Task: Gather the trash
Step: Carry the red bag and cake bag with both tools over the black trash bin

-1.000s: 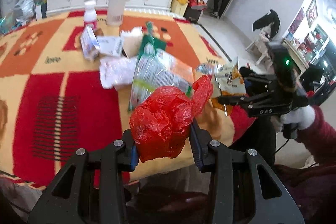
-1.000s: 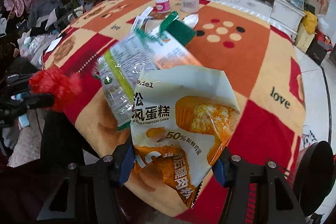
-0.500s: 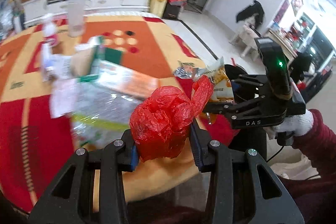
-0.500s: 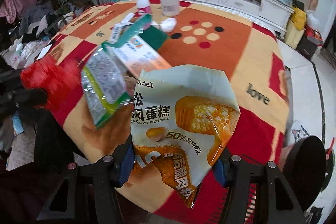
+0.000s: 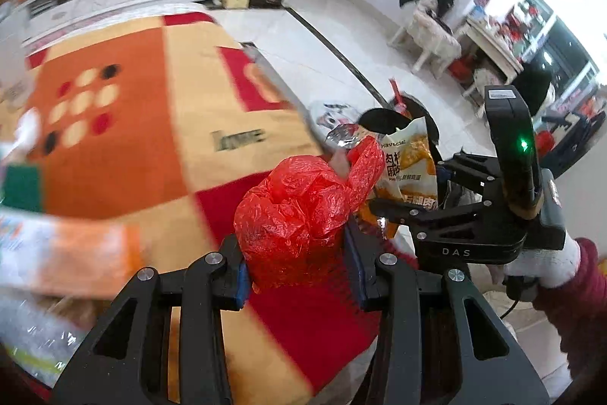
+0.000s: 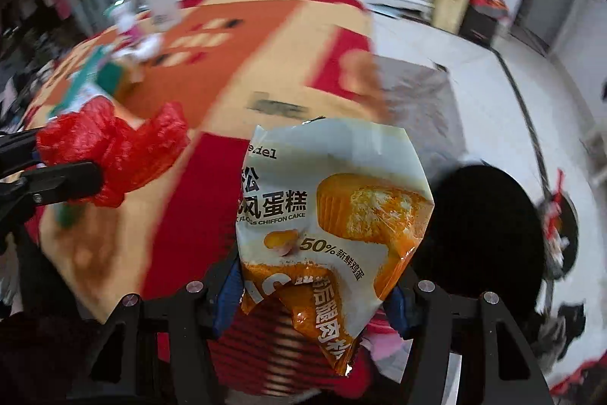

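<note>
— How is the crumpled cream-and-orange chiffon-cake snack wrapper point(image 6: 334, 222) oriented?

— It is held upright in the right tool point(image 6: 311, 295), which is closed on its lower part. Its long axis runs up from the clamped bottom to a torn, open top edge, and a twisted orange tail hangs below the fingers point(image 6: 227, 298). The printed face is turned toward the right wrist camera.

— And the crumpled red plastic bag point(image 5: 303, 211)?

— It is clamped in the left tool point(image 5: 299, 276), bunched into a lump with one flap pointing up and to the right, toward the wrapper point(image 5: 409, 166). In the left wrist view the flap is seen just beside the wrapper; whether they touch cannot be told.

— What edges and open room are shown?

— Both items are held past the near edge of the counter covered by a red, orange and cream patterned cloth point(image 5: 159, 124). To the right, open white tiled floor point(image 5: 334, 37) is seen, with a round black bin point(image 6: 489, 215) just beyond the wrapper. The counter view is blurred; other packets point(image 5: 64, 253) are made out at the left.

— How do the items look?

— The wrapper is glossy and creased, printed with a cake picture and "50%". The bag is thin, wrinkled and shiny.
</note>
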